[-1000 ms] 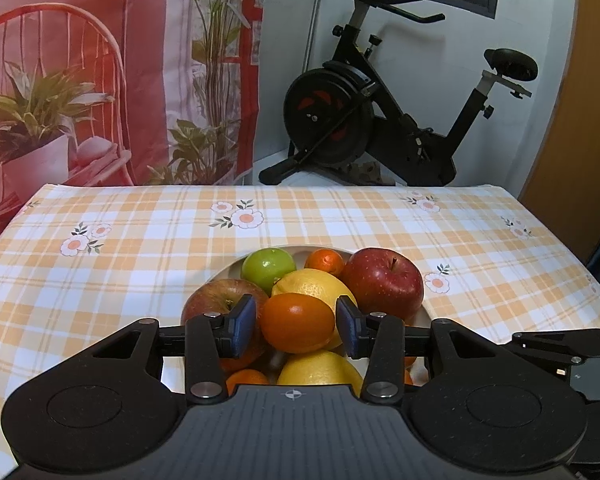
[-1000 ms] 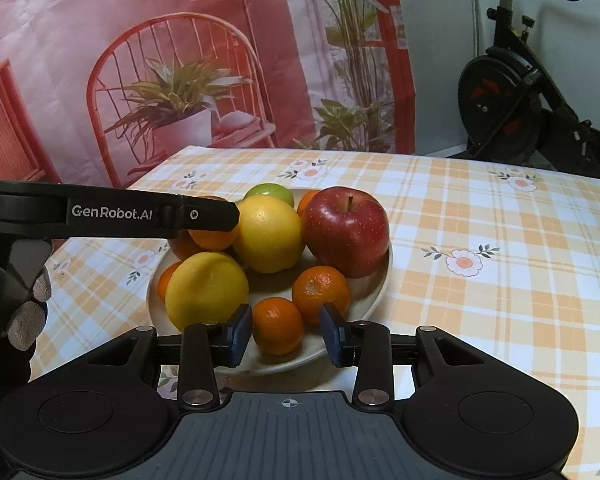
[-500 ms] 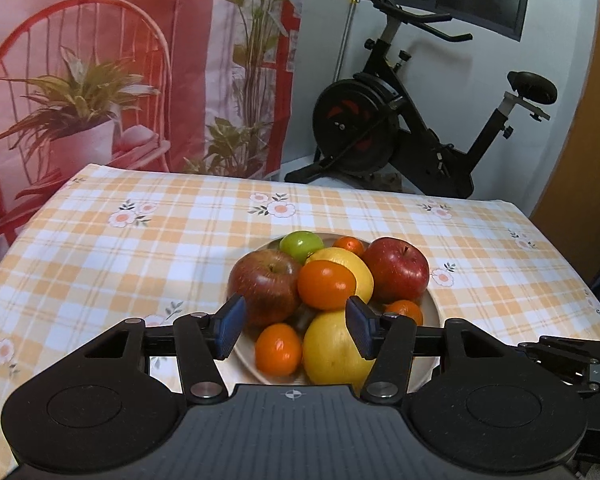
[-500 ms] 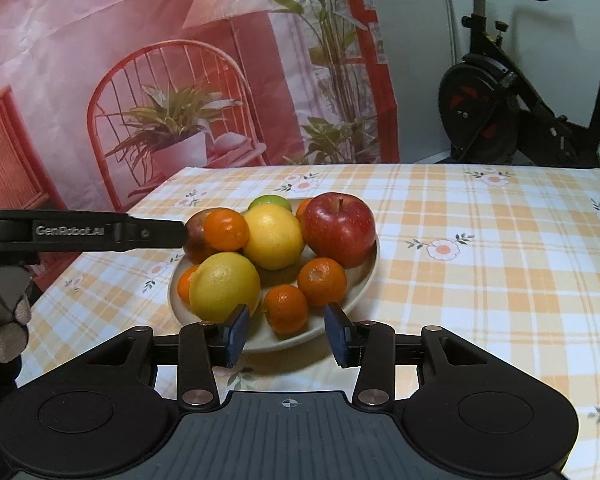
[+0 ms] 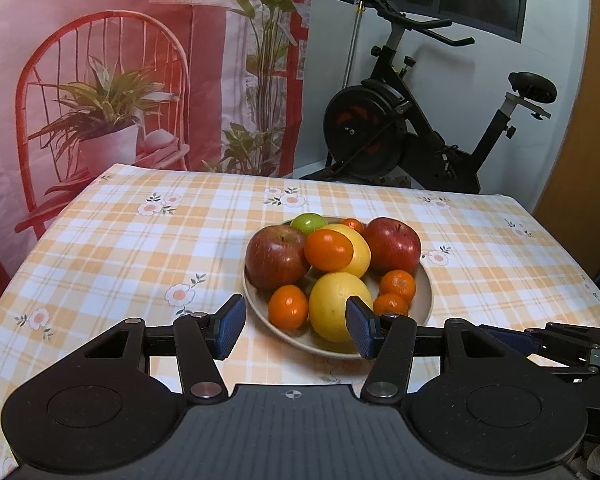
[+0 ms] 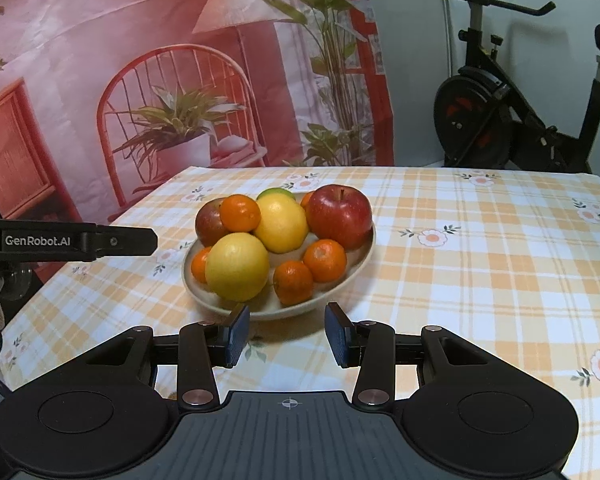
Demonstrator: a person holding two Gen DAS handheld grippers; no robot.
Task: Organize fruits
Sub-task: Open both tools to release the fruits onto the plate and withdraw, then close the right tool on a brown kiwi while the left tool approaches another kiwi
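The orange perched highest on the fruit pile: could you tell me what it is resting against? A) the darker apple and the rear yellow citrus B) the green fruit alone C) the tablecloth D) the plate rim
A: in the left wrist view the top orange sits wedged between the darker apple and the rear yellow citrus, well above the plate.

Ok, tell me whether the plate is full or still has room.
Full. The plate holds two apples, two lemons, a lime and several oranges, with one orange stacked on top of the others.
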